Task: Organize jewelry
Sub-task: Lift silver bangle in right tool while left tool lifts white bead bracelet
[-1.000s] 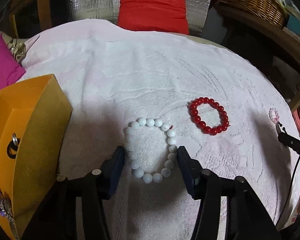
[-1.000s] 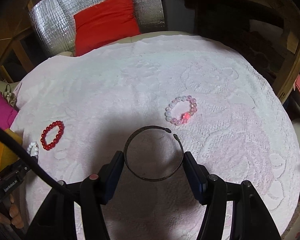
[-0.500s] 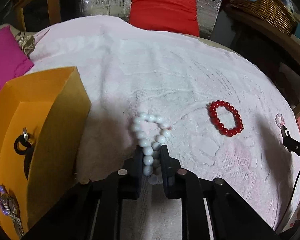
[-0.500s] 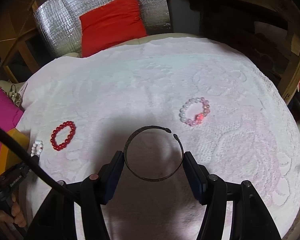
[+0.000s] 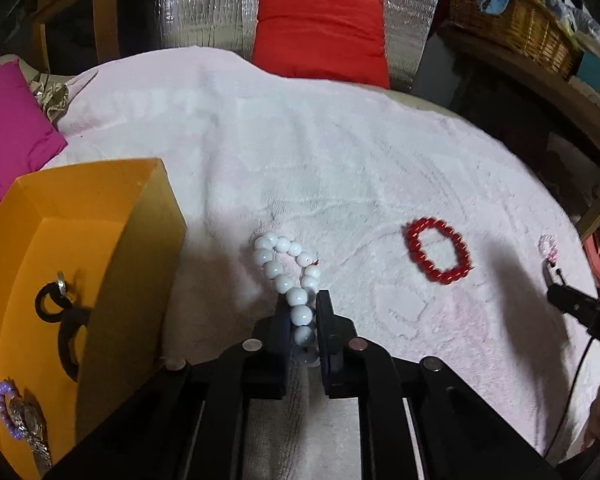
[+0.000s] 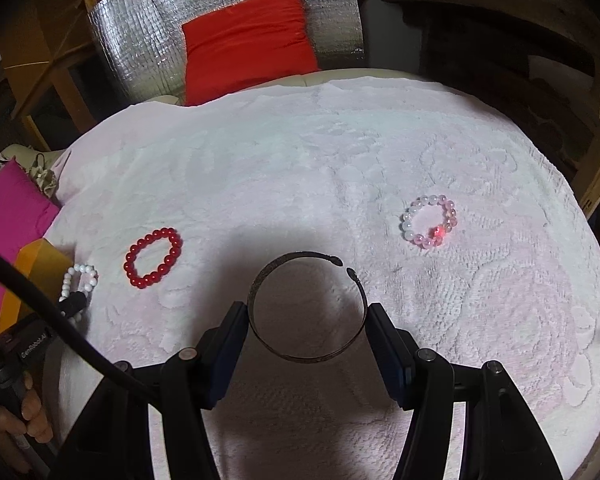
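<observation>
My left gripper [image 5: 303, 312] has its jaws closing, pinched on the near beads of the white bead bracelet [image 5: 278, 268]. The bracelet is squeezed into a narrow loop beside the orange box [image 5: 148, 248]. A red bead bracelet [image 5: 414, 244] lies on the pale pink cloth to the right. In the right wrist view my right gripper [image 6: 308, 320] is shut on a dark open metal bangle [image 6: 300, 255], held flat just above the cloth. The pink-and-clear bead bracelet [image 6: 407, 224] lies beyond it to the right, the red bead bracelet [image 6: 168, 234] to the left.
The open orange box holds a black ring [image 5: 48, 304] and a purple bead bracelet with a silver piece [image 5: 20, 420]. A magenta cushion [image 5: 8, 140] and a red cushion [image 5: 320, 36] border the cloth. A wicker basket [image 5: 516, 12] stands at the back right.
The left jaws went from wide around the white bracelet to pinched on it, squeezing its round loop narrow. The right gripper, still holding the bangle, drifted left away from the pink bracelet.
</observation>
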